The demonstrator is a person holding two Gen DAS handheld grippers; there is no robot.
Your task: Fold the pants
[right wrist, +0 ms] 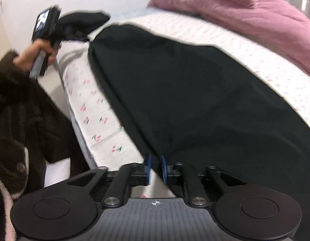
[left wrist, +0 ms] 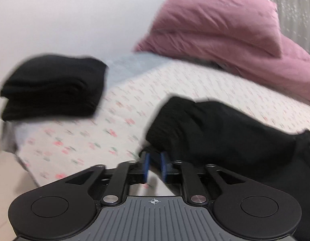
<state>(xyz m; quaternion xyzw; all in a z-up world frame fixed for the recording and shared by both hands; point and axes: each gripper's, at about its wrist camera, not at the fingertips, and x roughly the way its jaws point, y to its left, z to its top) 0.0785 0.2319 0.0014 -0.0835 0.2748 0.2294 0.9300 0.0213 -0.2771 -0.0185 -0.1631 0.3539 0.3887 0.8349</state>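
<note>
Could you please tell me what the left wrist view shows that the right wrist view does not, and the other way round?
Only the left wrist view shows the folded black stack plainly, at the bed's far corner. Only the right wrist view shows the person's hand holding the left gripper, a dark fuzzy sleeve, and the black pants spread out long. Both show the floral sheet, the pink duvet, and slightly parted blue fingers.

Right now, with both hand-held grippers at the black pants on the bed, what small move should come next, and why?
Probably close the right hand-held gripper on the near hem of the flat black fabric pants. Its blue pads stand slightly apart with the hem edge just ahead, and the pants lie long and unfolded on the cherry-print white sheet, so a grip seems needed before folding.
</note>
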